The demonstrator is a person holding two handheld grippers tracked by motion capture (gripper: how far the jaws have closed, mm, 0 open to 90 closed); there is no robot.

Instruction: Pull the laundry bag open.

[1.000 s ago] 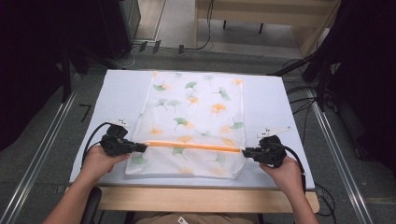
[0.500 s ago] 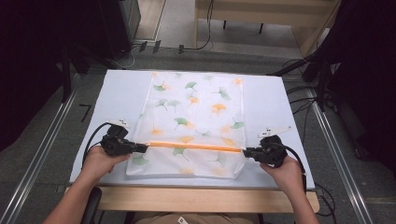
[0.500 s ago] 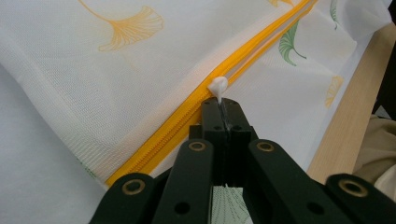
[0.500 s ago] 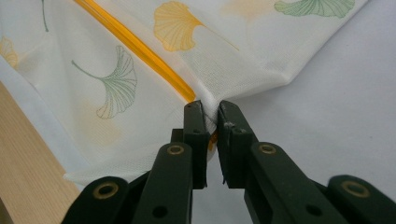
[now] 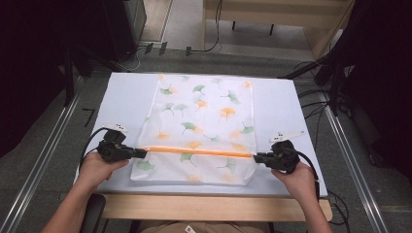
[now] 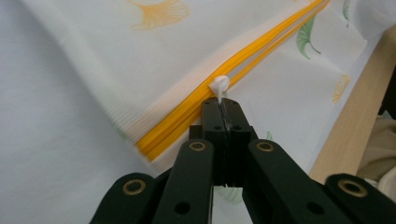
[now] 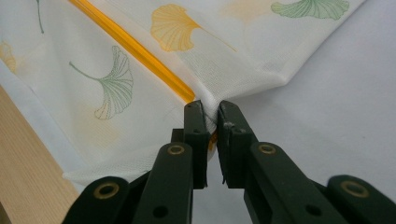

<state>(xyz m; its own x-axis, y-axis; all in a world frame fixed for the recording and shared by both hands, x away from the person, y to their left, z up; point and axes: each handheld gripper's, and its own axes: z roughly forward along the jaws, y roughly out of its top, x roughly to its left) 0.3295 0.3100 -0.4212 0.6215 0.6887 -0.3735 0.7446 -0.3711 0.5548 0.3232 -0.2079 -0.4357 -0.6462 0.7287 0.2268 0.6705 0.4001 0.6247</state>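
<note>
Left tool point(image 6: 223, 108) is clenched tight on the white zipper pull point(image 6: 219, 86) of the mesh bag point(image 5: 201, 128); jaws meet with the pull tab pinched at their tips. In the high view that tool point(image 5: 138, 153) sits near the table's near-left corner, at the left end of the orange zipper point(image 5: 199, 151), with the left hand point(image 5: 99, 167) wrapped round its body.

Right tool point(image 7: 211, 112) is clenched on the bag's fabric at the zipper's other end; a bunched fold of white mesh sits between the jaws, and the orange end of the zipper seems to be caught there too, though the fold hides it. In the high view this tool point(image 5: 257, 157) lies toward the table's near-right corner, held by the right hand point(image 5: 296, 177).

The zipper runs straight between the two tools, parallel to the table's near edge. The bag lies flat on the pale table point(image 5: 126, 97), centred, its far end close to the far edge, its near end just short of the near edge. It is white with green and orange ginkgo leaf prints.
</note>
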